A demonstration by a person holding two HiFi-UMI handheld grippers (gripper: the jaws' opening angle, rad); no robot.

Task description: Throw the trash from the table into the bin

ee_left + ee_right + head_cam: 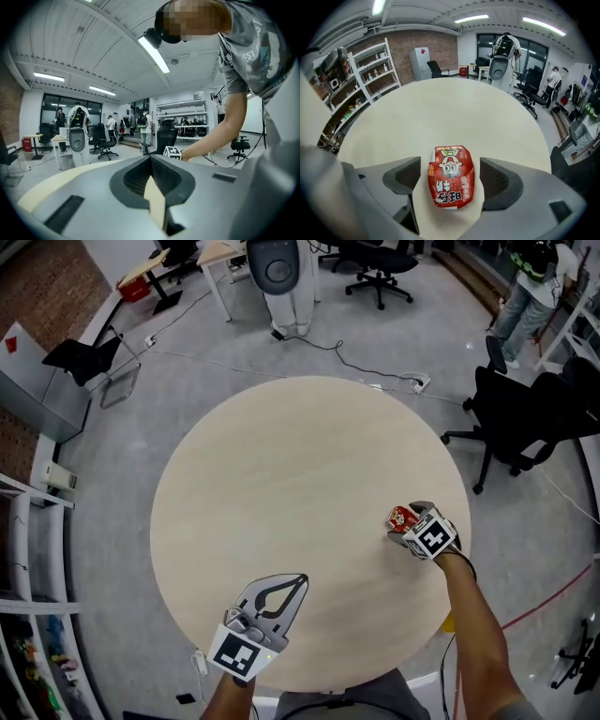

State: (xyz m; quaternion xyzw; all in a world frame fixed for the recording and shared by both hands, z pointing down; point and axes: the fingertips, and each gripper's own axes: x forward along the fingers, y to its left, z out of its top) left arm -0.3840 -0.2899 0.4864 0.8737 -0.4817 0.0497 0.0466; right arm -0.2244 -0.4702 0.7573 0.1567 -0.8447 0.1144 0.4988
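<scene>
At the far left, a shelf rack is seen against the brick wall. Its boards are filled with small bottles and boxes, which are too small to be told apart.

The left hand-held gripper is held at the near edge of the round, pale wooden surface. Its jaws are pressed together at the tips and nothing is caught between them; only a strip of the surface is seen through the hollow behind the tips. It is pointed almost level across the surface.

Further to the right, near the right edge of the surface, a red snack packet is laid flat with its printed side up. A cartoon face and white characters can be made out on it. Its long axis is set along the line in which the right gripper view looks. The end with the face is turned away from that gripper, toward the far side of the surface, and the other end is turned toward the gripper's body.

The right hand-held gripper is tilted steeply down over the packet. Its jaws are spread wide, one beside each long side of the packet. A thin strip of surface is seen between each pad and the packet, so the packet is not pinched.

At the right, a black office chair is placed on the grey floor, well apart from the surface. A person is seen standing behind it.
</scene>
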